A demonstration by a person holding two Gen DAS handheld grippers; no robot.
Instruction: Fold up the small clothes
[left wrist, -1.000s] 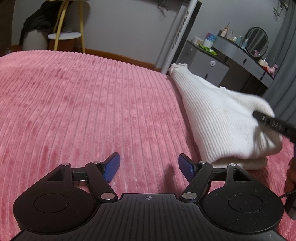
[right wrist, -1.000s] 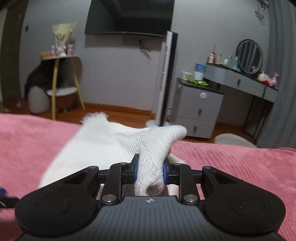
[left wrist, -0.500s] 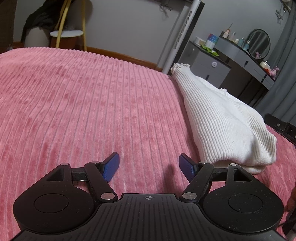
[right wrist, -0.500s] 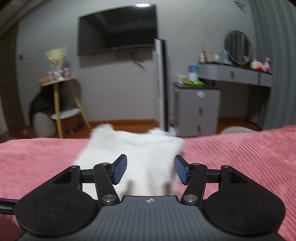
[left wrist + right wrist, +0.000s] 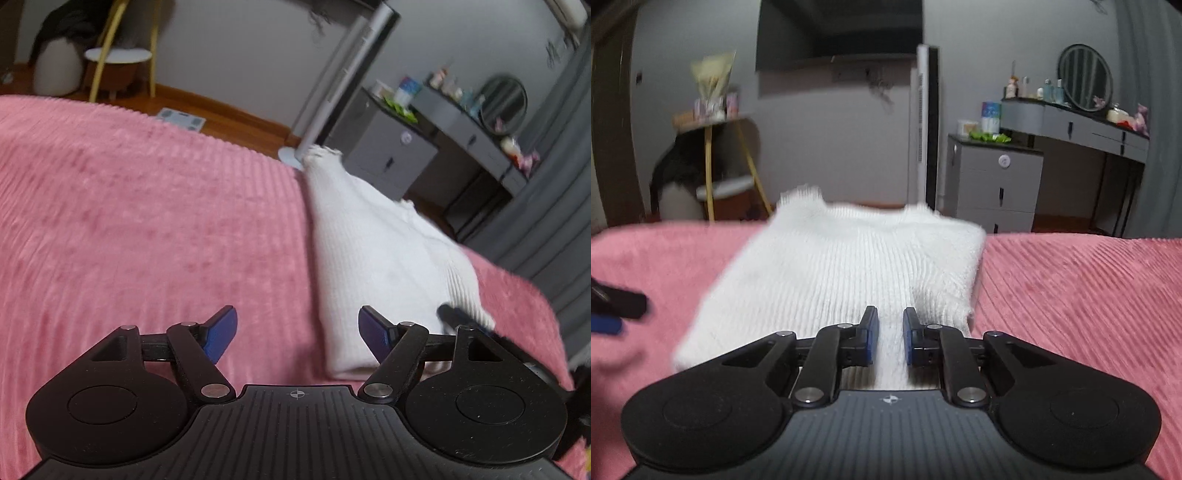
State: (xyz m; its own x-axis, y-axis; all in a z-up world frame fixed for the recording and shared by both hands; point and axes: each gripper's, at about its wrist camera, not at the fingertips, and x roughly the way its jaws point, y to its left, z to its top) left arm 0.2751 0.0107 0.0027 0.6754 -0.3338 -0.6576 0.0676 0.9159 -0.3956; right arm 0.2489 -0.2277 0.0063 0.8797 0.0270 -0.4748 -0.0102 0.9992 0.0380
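Observation:
A white ribbed knit garment [image 5: 384, 258] lies folded on the pink ribbed bedspread [image 5: 147, 229]; it also shows in the right wrist view [image 5: 849, 269]. My left gripper [image 5: 297, 330] is open and empty, low over the bedspread just left of the garment's near end. My right gripper [image 5: 890, 334] hovers over the garment's near edge with its jaws nearly closed, a narrow gap between them and no cloth pinched. Its tip shows dark at the garment's right side in the left wrist view [image 5: 456, 317].
Beyond the bed's far edge stand a white tower fan [image 5: 925, 125], a grey drawer cabinet [image 5: 995, 184], a vanity desk with a round mirror [image 5: 1084, 83] and a yellow-legged side table [image 5: 713, 155]. Grey curtains hang at the right [image 5: 546, 236].
My right gripper let go of the garment's raised end, which dropped flat onto the fold; the jaws opened wide, then narrowed again over the near edge. My left gripper shifted slightly toward the garment.

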